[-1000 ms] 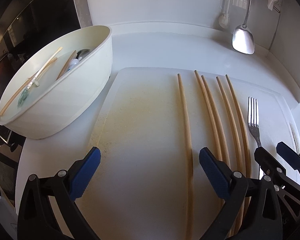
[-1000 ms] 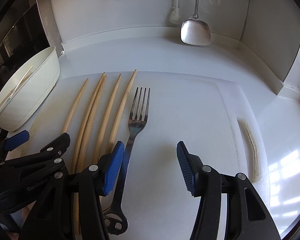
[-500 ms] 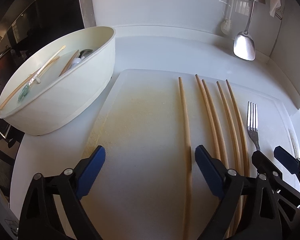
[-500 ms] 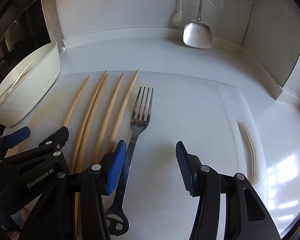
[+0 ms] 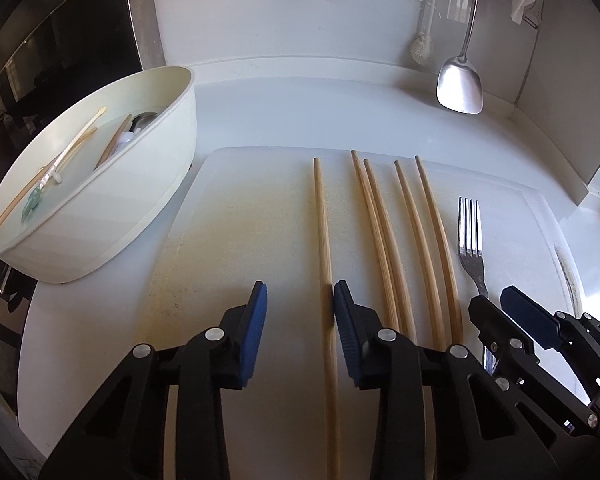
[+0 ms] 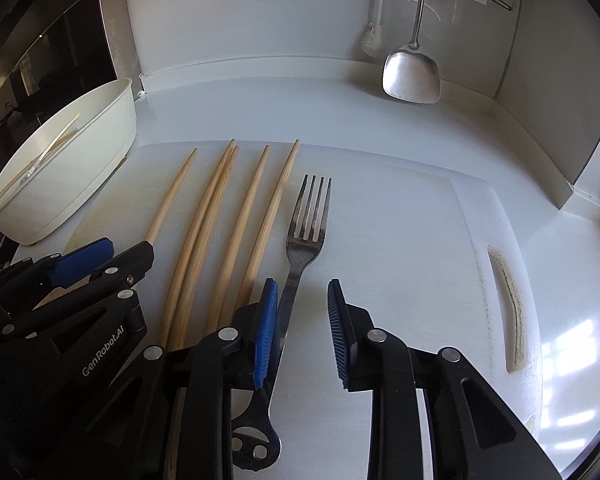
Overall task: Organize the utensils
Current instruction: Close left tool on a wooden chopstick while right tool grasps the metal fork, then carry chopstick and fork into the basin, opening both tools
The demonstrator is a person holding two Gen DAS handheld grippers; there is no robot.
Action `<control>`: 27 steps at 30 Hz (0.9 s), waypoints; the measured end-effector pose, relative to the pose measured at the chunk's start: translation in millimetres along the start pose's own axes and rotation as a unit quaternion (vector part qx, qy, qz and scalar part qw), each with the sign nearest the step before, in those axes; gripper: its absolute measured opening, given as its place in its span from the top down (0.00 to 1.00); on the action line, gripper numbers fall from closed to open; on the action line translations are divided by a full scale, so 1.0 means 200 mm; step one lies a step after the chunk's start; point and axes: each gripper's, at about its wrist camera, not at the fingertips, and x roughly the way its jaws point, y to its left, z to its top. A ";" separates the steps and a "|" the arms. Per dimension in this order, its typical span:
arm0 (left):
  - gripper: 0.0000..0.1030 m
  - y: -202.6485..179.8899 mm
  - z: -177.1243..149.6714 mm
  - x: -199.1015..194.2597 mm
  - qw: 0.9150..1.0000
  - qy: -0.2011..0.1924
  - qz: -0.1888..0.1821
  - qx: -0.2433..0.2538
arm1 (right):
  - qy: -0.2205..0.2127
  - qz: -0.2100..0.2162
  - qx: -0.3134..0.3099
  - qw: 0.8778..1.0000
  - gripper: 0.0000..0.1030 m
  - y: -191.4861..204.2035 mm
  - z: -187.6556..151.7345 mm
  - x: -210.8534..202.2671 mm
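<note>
Five long tan wooden chopsticks [image 5: 380, 236] are counted on the white plastic cutting board [image 5: 236, 216], laid side by side from its middle toward its right edge; the second and third touch near their tips. One silver metal fork [image 6: 304, 240] is counted beside them, nearer the right edge. One cream oval plastic tub [image 5: 112, 220] is seen off the board's left edge; at least three thin sticks are made out inside it, the rest too jumbled to count. One steel spatula [image 6: 412, 74] is hung at the counter's back right corner.
</note>
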 end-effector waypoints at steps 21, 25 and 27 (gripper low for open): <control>0.93 0.07 0.00 0.00 0.996 0.022 -0.076 -0.037 | -0.003 0.043 0.050 0.998 0.94 -0.08 -0.01 -0.03; 0.93 0.07 0.01 -0.02 0.996 0.019 -0.077 -0.035 | -0.006 0.044 0.053 0.998 0.94 -0.09 -0.01 -0.05; 0.93 0.07 0.02 -0.03 0.996 0.019 -0.080 -0.034 | -0.007 0.045 0.052 0.998 0.94 -0.09 0.00 -0.06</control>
